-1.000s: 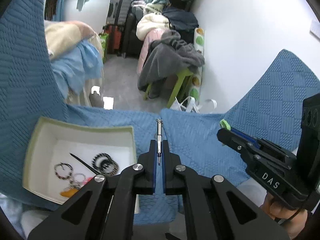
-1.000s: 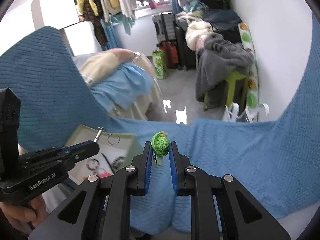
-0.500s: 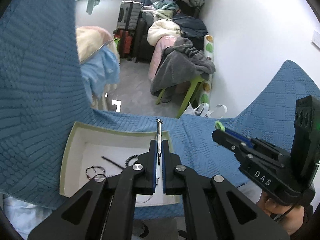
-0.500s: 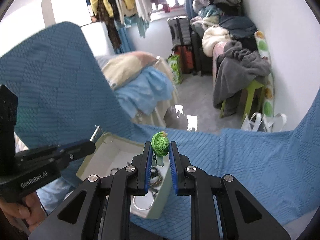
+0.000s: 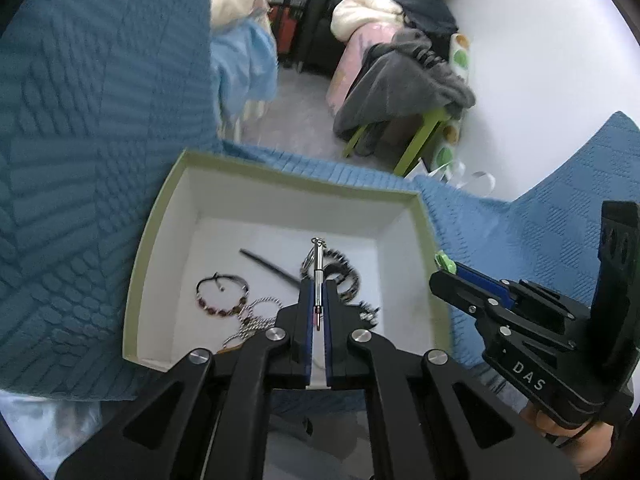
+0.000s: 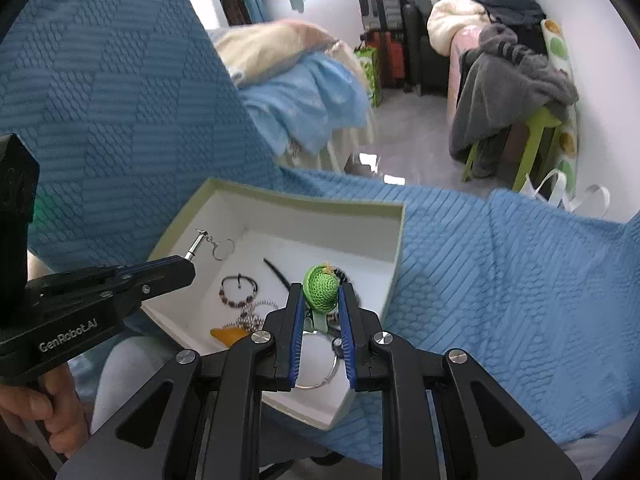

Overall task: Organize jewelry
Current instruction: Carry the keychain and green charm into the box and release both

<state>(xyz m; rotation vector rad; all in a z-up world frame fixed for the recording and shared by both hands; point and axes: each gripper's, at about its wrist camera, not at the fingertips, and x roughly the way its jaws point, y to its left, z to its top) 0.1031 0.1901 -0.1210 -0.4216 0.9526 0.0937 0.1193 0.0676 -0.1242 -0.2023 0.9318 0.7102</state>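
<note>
A pale green box (image 5: pixel 154 232) (image 6: pixel 394 248) with a white inside lies on the blue quilt. In it are a beaded bracelet (image 5: pixel 222 296) (image 6: pixel 239 290), a black stick (image 5: pixel 270 266) (image 6: pixel 277 274), a striped hair tie (image 5: pixel 347 276), a twisted silver chain (image 5: pixel 256 316) and an orange piece (image 6: pixel 228 335). My left gripper (image 5: pixel 318 286) (image 6: pixel 188 268) is shut on a silver keychain pin (image 5: pixel 318 264) (image 6: pixel 196 245) with a ring, above the box. My right gripper (image 6: pixel 320 298) (image 5: pixel 446 270) is shut on a green crocheted ball charm (image 6: pixel 320 286), also over the box.
The blue quilt (image 6: pixel 500 272) spreads around the box and rises on the left. Beyond its edge are the floor, a bed with light blue bedding (image 6: pixel 304 100), a green stool under a grey blanket (image 6: pixel 516 88) and suitcases. A hand (image 6: pixel 52 420) holds the left gripper's handle.
Both grippers have come down and forward over the box, which now looms larger under them. Each keeps its grip on its item.
</note>
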